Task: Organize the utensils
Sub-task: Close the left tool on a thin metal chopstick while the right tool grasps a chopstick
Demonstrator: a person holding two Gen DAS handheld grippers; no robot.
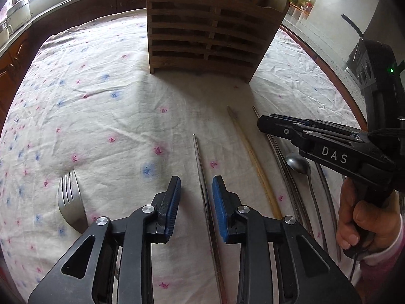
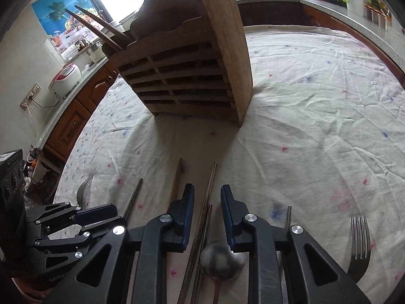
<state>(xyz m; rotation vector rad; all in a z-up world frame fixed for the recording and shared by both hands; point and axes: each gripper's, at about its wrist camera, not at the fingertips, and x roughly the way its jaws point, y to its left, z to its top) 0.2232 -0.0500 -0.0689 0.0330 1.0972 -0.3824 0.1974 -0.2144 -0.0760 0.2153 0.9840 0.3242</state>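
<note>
Left gripper and right gripper both gape

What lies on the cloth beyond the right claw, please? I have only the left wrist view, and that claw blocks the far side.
Observer: A second silver metal fork lies there on the white flowered tablecloth, to the right of the claw.
Operator: Thank you. From here that claw looks shut; is it?
Observer: No, the right claw is open, with its fingers on either side of the bundled steel chopsticks.
</note>
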